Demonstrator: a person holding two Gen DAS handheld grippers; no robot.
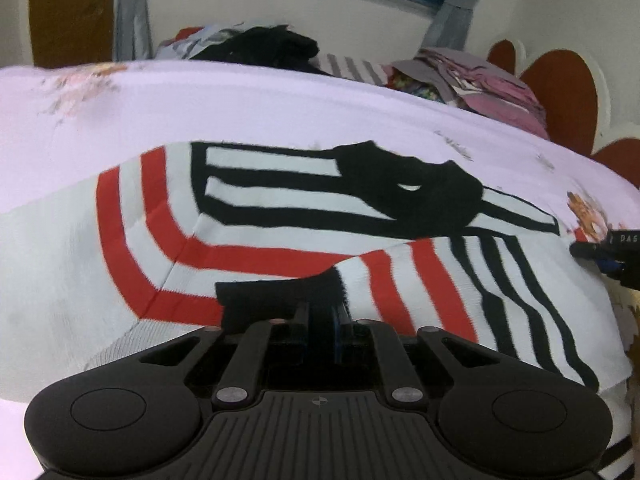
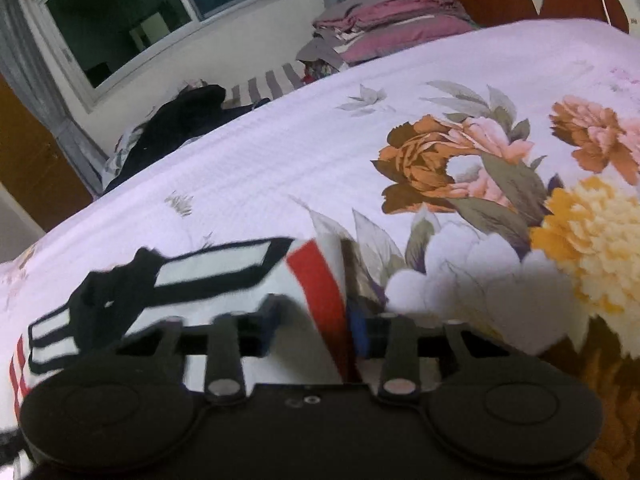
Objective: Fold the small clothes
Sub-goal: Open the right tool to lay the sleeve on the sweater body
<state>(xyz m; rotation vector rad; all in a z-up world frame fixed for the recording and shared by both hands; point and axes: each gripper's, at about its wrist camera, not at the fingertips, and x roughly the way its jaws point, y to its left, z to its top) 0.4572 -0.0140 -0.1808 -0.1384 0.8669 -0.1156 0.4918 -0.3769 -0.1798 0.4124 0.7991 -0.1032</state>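
Observation:
A white knit sweater [image 1: 280,216] with red and black stripes and a black collar lies spread on the floral bedspread [image 1: 280,100]. My left gripper [image 1: 320,316] is at its near edge, shut on a black cuff [image 1: 276,296] that is pulled over the red stripes. In the right wrist view the sweater [image 2: 224,276] is blurred. One side of it stands up in a fold between the fingers of my right gripper [image 2: 312,324], which is shut on that white and red edge. The right gripper [image 1: 600,256] also shows at the sweater's far right side in the left wrist view.
A heap of dark clothes [image 1: 264,48] lies at the far edge of the bed. A stack of folded pink and grey pieces [image 1: 480,80] sits by the brown headboard [image 1: 560,96]. Bare flowered bedspread [image 2: 480,160] stretches to the right of the sweater. A window [image 2: 120,20] is behind.

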